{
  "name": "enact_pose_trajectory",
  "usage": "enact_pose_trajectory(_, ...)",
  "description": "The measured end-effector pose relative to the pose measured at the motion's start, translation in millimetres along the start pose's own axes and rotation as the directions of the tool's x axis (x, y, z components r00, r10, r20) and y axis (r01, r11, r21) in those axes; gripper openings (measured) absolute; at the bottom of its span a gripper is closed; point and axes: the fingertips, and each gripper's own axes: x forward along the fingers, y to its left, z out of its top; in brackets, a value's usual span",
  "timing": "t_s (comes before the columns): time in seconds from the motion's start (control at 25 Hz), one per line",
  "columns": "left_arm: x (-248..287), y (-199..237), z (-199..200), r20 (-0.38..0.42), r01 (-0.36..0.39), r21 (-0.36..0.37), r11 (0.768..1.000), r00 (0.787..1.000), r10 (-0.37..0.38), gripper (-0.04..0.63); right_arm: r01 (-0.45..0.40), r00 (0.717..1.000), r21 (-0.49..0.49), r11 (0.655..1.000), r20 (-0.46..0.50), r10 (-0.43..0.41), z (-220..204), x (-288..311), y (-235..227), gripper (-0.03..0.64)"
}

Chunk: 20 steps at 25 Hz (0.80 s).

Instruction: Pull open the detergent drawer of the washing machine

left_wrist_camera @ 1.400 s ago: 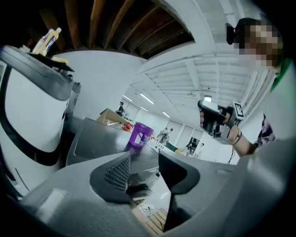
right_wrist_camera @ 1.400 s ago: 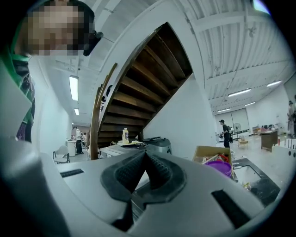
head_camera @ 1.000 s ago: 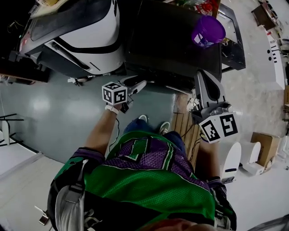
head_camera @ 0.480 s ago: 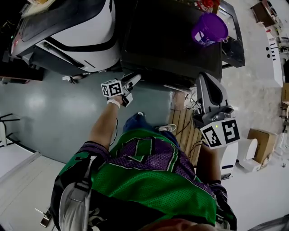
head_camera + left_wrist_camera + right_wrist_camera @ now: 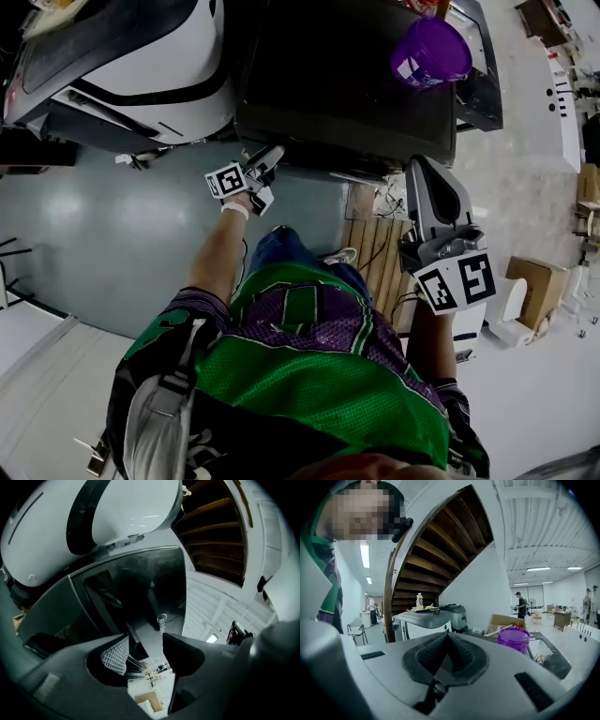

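**A:** How do the tongs stand?

**B:** The left gripper [image 5: 144,644] has its jaws apart and opening, and its ribbed pad presses on nothing. The right gripper [image 5: 446,641] has its jaws together, with nothing between them.

**A:** What lies ahead of the left one?

**B:** Through the gap shows a grey panel strip on the front of the dark washing machine [image 5: 347,84]. It looks like the front of the detergent drawer [image 5: 149,632], shut and level with the front. In the head view the jaw tips are at the machine's front edge, near its left corner.

**A:** Any writing?

**B:** A pale logo [image 5: 162,622] beside that strip begins "Mide"; the jaw hides the rest.

**A:** And the right one?

**B:** It hangs just off the machine's front right corner, apart from it, beside a wooden pallet [image 5: 370,253].

**A:** Further out?

**B:** A purple tub [image 5: 431,49] stands on the machine's top at the back right corner. Its white label is too small to read. A white machine [image 5: 141,66] stands just beside the washer's left side, and a wooden staircase [image 5: 436,550] rises behind both.
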Motion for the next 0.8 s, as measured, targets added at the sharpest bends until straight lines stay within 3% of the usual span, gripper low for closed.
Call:
enact_pose_trajectory(0.2, 5.5, 1.4, 5.1, 0.033, 0.087, -0.062, 0.994, 0.996, -0.085, 0.215, 0.002, 1.0, -0.001, 1.0, -0.02, -0.002, -7.9, -0.2, -2.3, 0.0)
enact_pose_trajectory(0.36, 8.6, -7.5, 10.2, 0.043, 0.181, -0.04, 0.983, 0.983, -0.179, 0.222, 0.008, 0.999, 0.001, 1.0, -0.032, -0.008, -15.1, -1.5, -3.6, 0.0)
enact_pose_trajectory(0.8, 8.6, -6.5, 8.8, 0.021, 0.204, -0.03, 0.979, 0.979, -0.203, 0.211, 0.022, 0.999, 0.002, 1.0, -0.038, -0.022, -22.5, -9.7, -1.6, 0.0)
